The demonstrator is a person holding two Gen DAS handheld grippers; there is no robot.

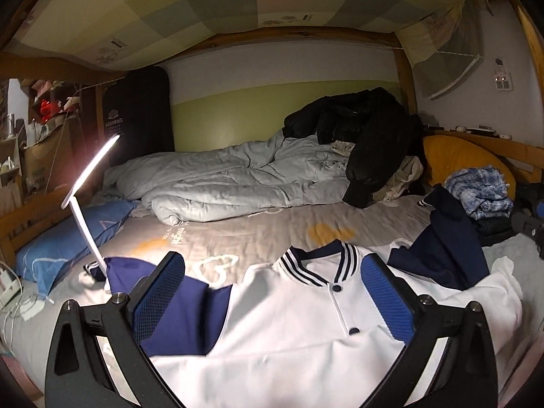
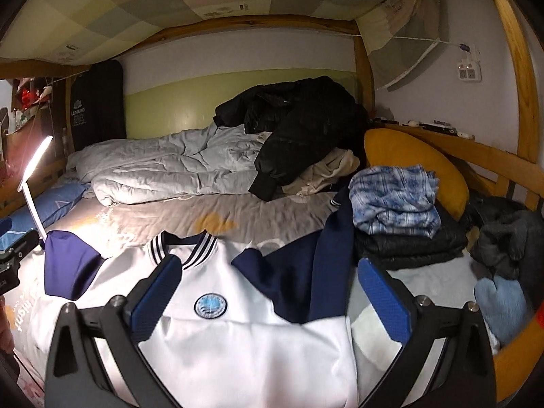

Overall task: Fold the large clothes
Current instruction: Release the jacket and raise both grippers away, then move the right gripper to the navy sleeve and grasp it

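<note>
White-and-navy jacket (image 1: 299,333) flat on grey bedsheet (image 1: 258,234), L tool (image 1: 278,292) & R tool (image 2: 268,292) both spread apart, empty.

The jacket (image 1: 306,333) is smooth white-and-navy cloth with ribbed collar, the gripper pads (image 2: 384,299) textured blue mesh, the bed frame (image 2: 476,156) glossy wood.

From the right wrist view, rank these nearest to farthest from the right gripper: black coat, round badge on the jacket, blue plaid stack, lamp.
1. Round badge: on the white jacket, between the open fingers of the right gripper.
2. Blue plaid stack: right side, atop dark folded clothes.
3. Lamp and black coat: lamp at the bed's left edge, coat heaped at the back; too close to call.
</note>
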